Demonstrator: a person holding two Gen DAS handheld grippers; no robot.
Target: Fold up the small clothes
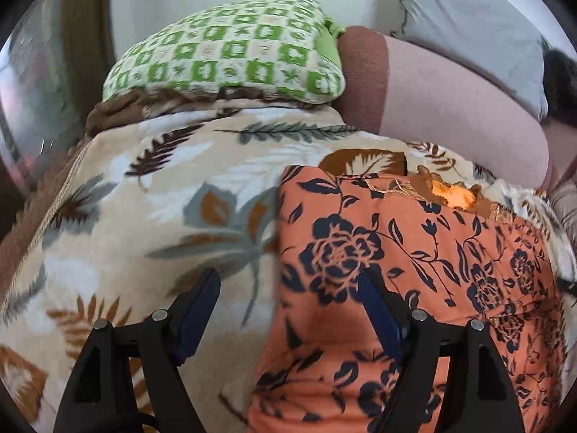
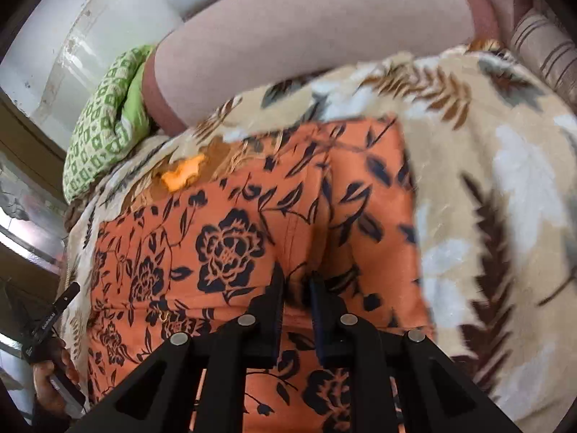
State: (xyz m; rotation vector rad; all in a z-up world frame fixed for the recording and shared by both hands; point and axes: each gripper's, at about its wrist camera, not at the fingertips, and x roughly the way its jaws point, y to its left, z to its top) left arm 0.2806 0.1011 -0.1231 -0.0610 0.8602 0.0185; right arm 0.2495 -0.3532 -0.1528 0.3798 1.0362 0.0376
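An orange garment with a dark blue flower print (image 1: 396, 259) lies on a leaf-patterned blanket (image 1: 162, 198). My left gripper (image 1: 288, 281) is open, its jaws wide apart over the garment's left edge, one finger over the blanket and one over the cloth. In the right wrist view the same garment (image 2: 230, 238) fills the middle. My right gripper (image 2: 297, 285) is nearly closed, pinching a raised fold of the orange cloth between its fingers. The left gripper's side (image 2: 50, 321) and the hand holding it show at the lower left.
A green-and-white checked pillow (image 1: 230, 50) lies at the head of the bed. A pink-brown bolster (image 1: 450, 101) and a grey pillow (image 1: 476, 18) lie beyond. A white wall is behind. The blanket (image 2: 487, 180) extends to the right.
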